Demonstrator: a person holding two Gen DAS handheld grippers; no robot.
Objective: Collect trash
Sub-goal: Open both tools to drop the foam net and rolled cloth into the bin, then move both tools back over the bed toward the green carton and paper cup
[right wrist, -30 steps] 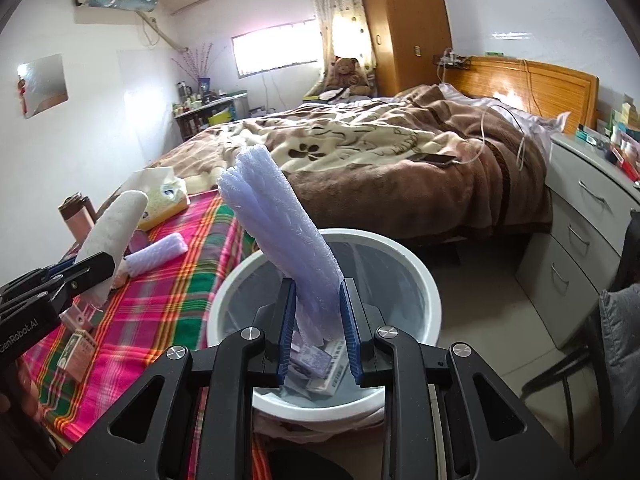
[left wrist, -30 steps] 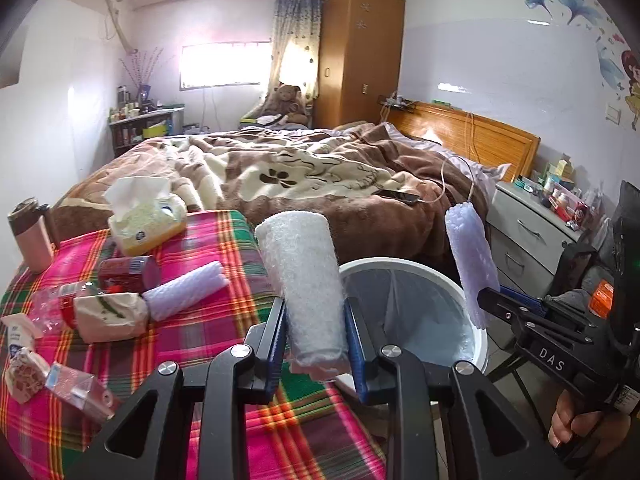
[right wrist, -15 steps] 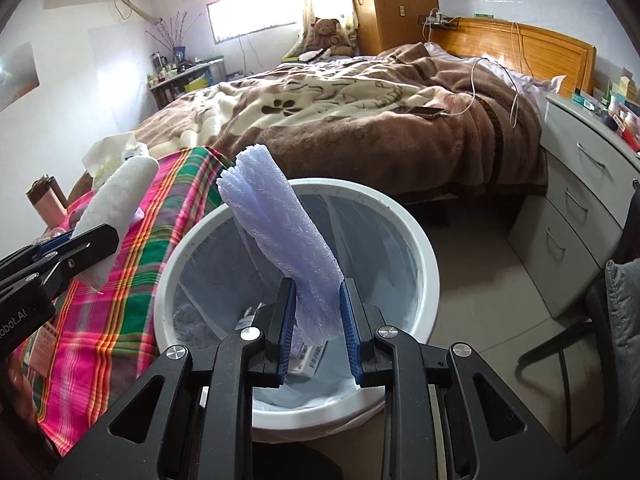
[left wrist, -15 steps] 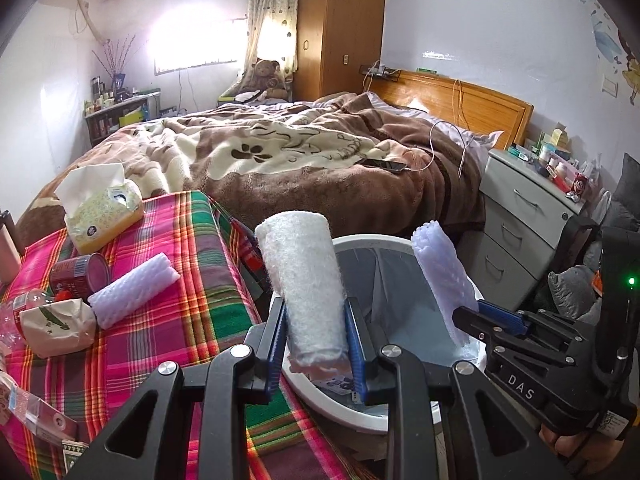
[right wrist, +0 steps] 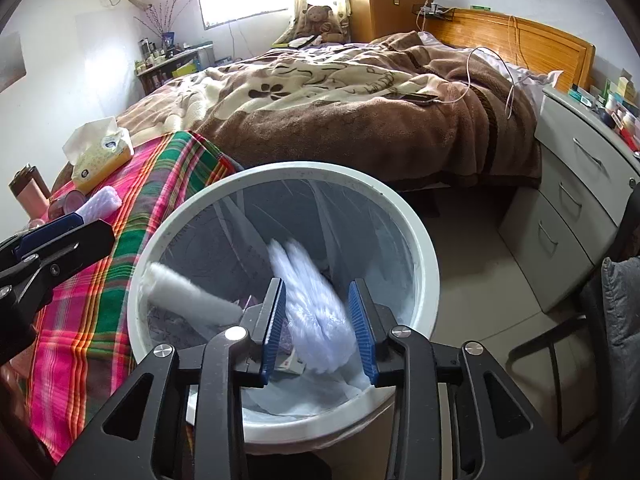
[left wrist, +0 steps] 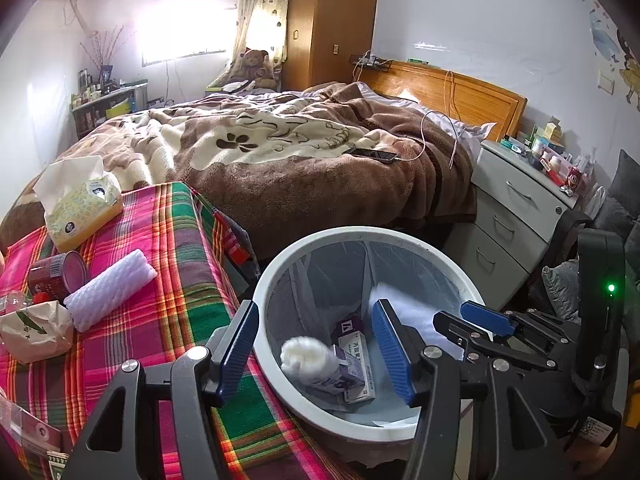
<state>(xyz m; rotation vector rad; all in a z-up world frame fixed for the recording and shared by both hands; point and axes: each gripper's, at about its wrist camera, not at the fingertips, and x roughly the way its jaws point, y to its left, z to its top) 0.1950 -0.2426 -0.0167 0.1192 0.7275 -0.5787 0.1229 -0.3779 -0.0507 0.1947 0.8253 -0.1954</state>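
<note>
A white round trash bin [left wrist: 360,236] with a clear liner stands beside the table. My left gripper [left wrist: 316,344] hovers over its near rim, jaws opening and empty. Below them a white foam roll [left wrist: 304,360] lies in the bin on small boxes [left wrist: 354,364]. My right gripper [right wrist: 318,320] is above the bin [right wrist: 280,172] too, its jaws opening. A lilac foam sheet [right wrist: 308,292], blurred, drops between them free of the pads. The white roll [right wrist: 192,292] rests at the bin's left. Each gripper shows in the other's view: right [left wrist: 468,322], left [right wrist: 52,236].
The plaid-covered table [left wrist: 180,264] left of the bin carries another white foam roll [left wrist: 108,292], a red can [left wrist: 56,276], a crumpled paper bag [left wrist: 36,328] and a tissue box [left wrist: 80,208]. The bed [left wrist: 300,152] lies behind, grey drawers [left wrist: 516,216] to the right.
Both grippers went from shut to open over the bin. The white roll has fallen from the left one into the bin, and the lilac sheet is slipping out of the right one.
</note>
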